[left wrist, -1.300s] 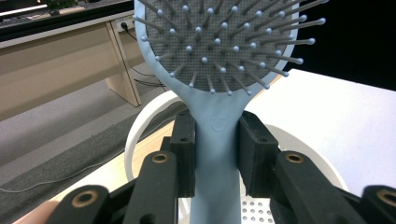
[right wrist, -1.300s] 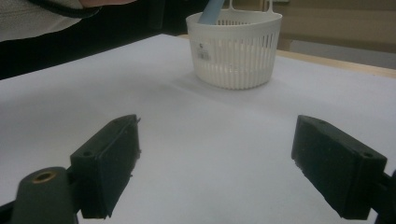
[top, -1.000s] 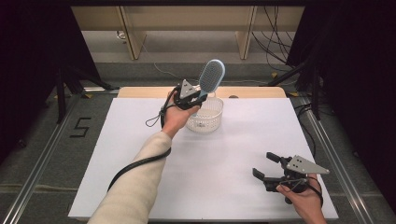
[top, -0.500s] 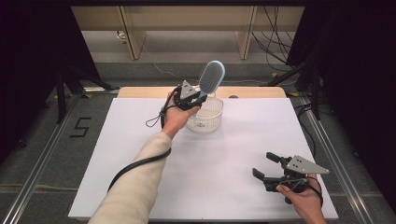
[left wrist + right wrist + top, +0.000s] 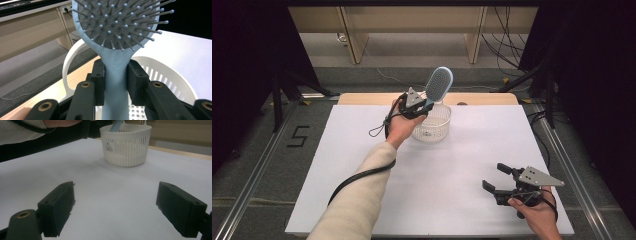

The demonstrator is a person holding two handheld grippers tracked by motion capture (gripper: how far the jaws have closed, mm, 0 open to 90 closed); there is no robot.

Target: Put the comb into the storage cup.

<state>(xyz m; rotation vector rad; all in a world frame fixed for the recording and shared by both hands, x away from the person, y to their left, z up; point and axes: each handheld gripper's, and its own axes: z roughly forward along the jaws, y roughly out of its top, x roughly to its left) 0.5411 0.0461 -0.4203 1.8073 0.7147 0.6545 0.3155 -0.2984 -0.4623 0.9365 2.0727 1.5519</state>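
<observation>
Nearest the person, at the right front of the white bench (image 5: 452,190), the right tongs (image 5: 493,179) are held low over the surface with their jaws wide apart and nothing between them; in the right gripper view the two black pads (image 5: 58,207) frame only bare white sheet.

Farther back, toward the far middle of the bench, stands a small white basket (image 5: 434,125) with slotted walls, a perforated floor and a thin hoop handle (image 5: 68,62) at its rim. It sits upright on the sheet, well apart from the right tongs. What can be seen of its floor, behind the left tongs' jaws in the left gripper view, is bare.

Over the basket, the left tongs (image 5: 424,106) are clamped on the handle of a pale blue hairbrush (image 5: 439,85). In the left gripper view both pads press against the handle (image 5: 116,82) from either side, just below where it widens into the head. The brush stands nearly upright, tilted slightly, its oval head with ball-tipped bristles (image 5: 117,22) well above the basket rim. The handle's lower end dips inside the rim in the right gripper view; whether it touches the floor cannot be told.
</observation>
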